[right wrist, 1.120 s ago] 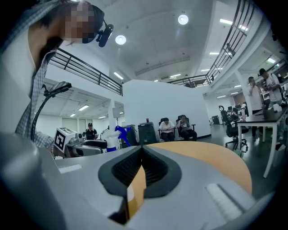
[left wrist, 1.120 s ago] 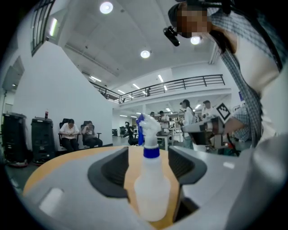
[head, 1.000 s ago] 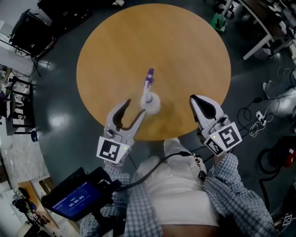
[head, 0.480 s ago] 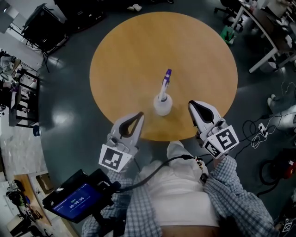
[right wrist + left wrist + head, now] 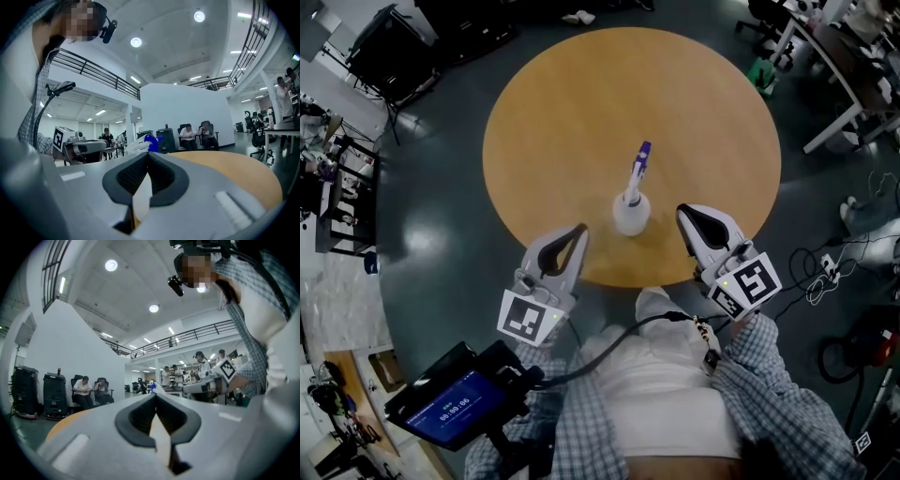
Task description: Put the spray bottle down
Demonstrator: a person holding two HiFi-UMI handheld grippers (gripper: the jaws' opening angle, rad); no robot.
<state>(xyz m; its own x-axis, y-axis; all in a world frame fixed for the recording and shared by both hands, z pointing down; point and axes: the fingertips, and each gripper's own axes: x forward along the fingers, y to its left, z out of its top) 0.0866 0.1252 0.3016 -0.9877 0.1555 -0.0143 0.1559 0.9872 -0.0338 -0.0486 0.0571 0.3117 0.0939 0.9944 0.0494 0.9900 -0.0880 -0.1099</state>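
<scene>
Now that the left gripper [image 5: 579, 230] has pulled back from it, the spray bottle [image 5: 633, 202] stands by itself on the round table [image 5: 581, 94]. 1 second ago this gripper's jaws were wide open right by the bottle's fat bottom. Now they are pressed tight together with nothing in them, and there is a clear gap between gripper and bottle. I think this means the job is done, since the bottle is down, standing up straight, and nobody is holding it. It sits near the table's 6 o'clock edge, close to the person, and its purple top points toward 12 o'clock. The left gripper is at about 8 o'clock from the bottle, with its tip just over the table edge. The right gripper [image 5: 682, 214] is at about 3 o'clock from the bottle, close to it but not touching. Its jaws are closed tight too, and they hold nothing. Both grippers lie flat and point across the table toward 12 o'clock, 1 on each side of the bottle.
</scene>
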